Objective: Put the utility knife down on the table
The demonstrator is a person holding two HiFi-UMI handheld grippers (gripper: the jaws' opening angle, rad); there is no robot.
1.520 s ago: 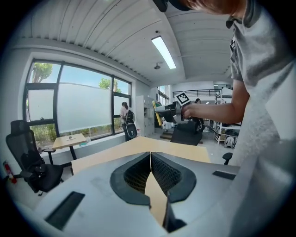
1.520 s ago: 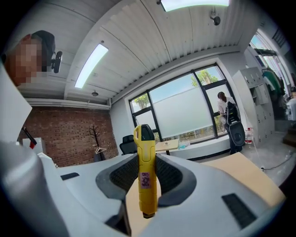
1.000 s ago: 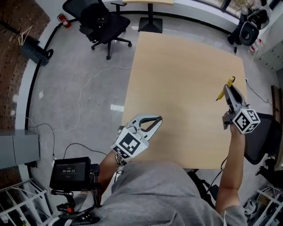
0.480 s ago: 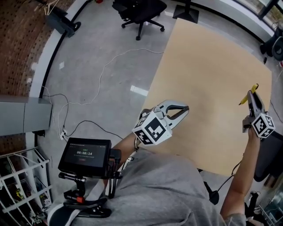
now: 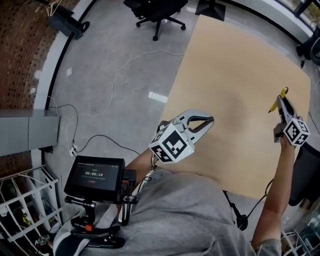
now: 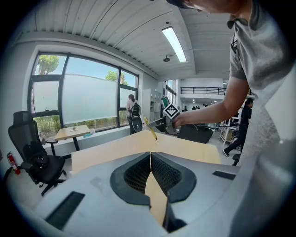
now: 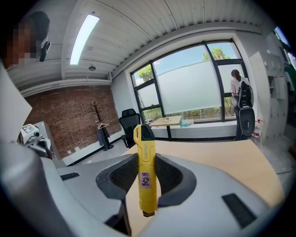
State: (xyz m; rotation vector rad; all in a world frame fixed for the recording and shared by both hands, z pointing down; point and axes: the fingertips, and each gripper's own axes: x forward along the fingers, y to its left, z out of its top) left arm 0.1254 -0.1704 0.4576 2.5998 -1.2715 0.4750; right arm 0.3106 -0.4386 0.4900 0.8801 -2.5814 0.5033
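Right gripper view, jaws clamping utility knife (image 7: 145, 171)

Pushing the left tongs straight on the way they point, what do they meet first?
Most likely the yellow knife gripped in the right tongs; the table between looks bare. Height is unclear, so the left tongs could pass under it.

Left hand-held gripper (image 5: 209, 121) over surface (image 5: 240, 65) near-left edge; right hand-held gripper (image 5: 282, 103) holds utility knife (image 5: 281, 93) above right edge; office chair (image 5: 159, 9) beyond far-left corner.
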